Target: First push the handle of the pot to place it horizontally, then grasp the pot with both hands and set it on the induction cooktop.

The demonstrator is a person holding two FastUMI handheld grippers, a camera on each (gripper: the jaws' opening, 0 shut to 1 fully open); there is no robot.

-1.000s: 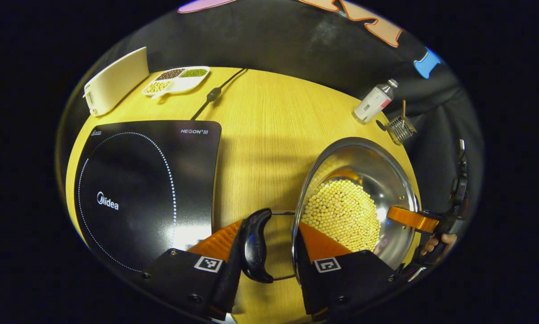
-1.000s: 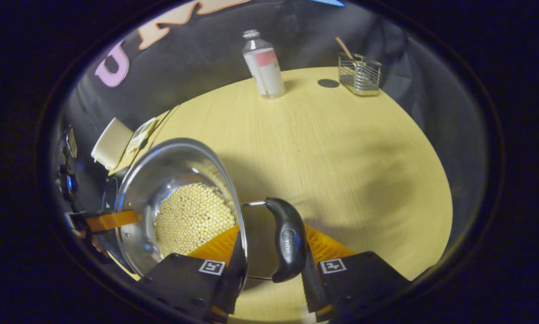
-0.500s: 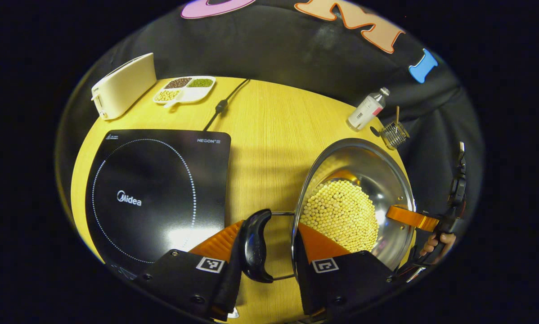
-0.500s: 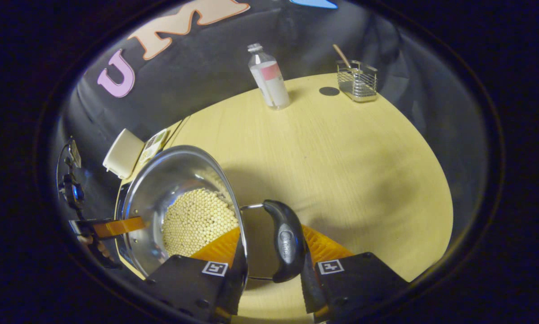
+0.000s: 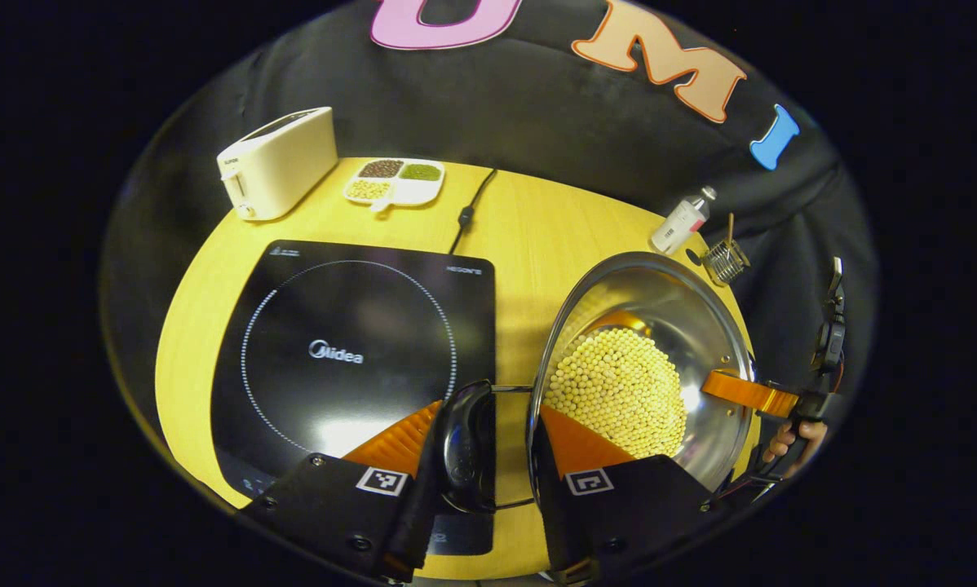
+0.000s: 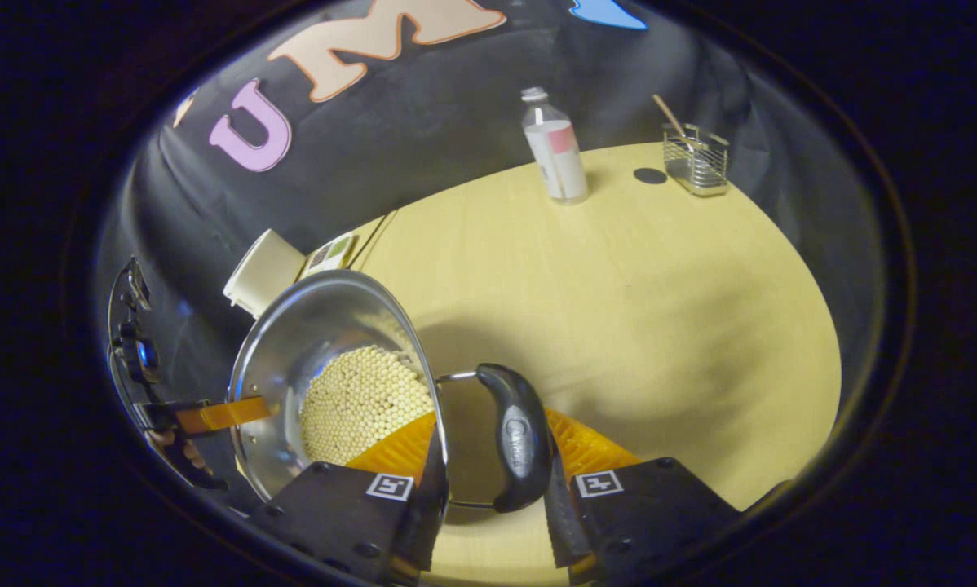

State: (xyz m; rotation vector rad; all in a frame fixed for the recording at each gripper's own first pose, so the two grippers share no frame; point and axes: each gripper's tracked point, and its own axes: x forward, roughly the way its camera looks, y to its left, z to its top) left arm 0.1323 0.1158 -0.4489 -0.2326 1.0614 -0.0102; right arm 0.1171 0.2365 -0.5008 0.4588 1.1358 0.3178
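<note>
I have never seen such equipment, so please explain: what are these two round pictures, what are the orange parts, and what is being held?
Each picture comes from a camera riding on a hand-held gripper. The orange parts are its fingers. The left gripper and the right gripper each clamp one side of a steel pot of pale beans, one finger inside the rim, one outside its black handle. On the table lie an induction cooktop, toaster, divided dish, bottle and wire basket.
</note>
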